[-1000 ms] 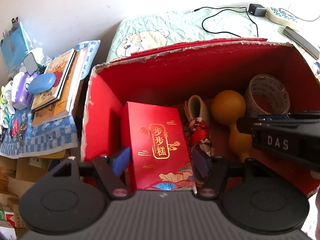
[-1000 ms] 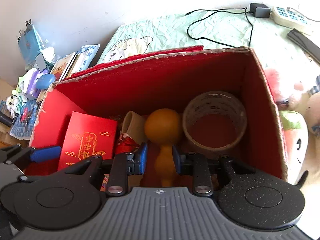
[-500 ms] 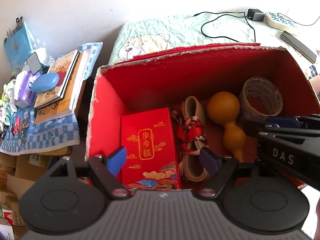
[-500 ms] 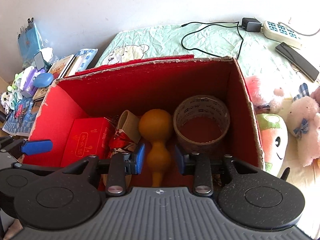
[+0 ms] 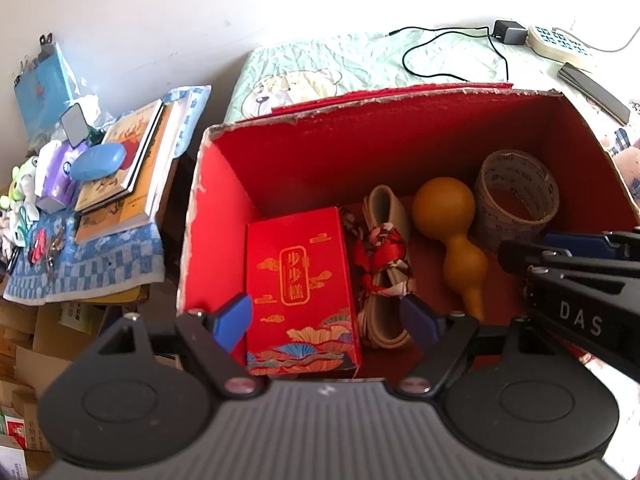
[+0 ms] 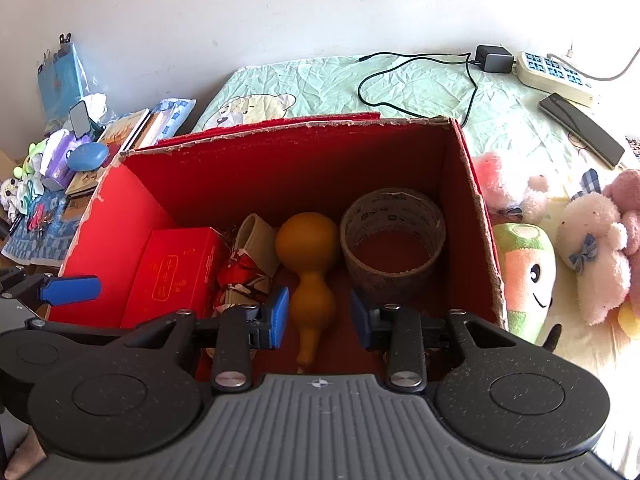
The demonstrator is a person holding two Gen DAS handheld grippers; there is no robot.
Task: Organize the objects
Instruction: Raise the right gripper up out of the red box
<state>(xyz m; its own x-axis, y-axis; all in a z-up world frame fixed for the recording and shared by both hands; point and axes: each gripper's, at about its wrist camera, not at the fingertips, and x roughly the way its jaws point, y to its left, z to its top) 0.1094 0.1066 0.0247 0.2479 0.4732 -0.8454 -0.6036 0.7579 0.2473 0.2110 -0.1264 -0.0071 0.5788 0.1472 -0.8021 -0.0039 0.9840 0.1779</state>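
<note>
Both tools now stand apart & empty: left tool [image 5: 328, 320] lets go of red packet [image 5: 300, 292], right tool [image 6: 320, 316], jaws widening, frees gourd [image 6: 310, 268], so both items seem stowed in red box [image 6: 280, 160].

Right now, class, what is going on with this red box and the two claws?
A person holds a claw in each hand above the open red box. Inside lie a red packet, a tied cord, a gourd and a tape roll. The left claw is open over the packet. The right claw is opening, straddling the gourd without gripping it.
</note>
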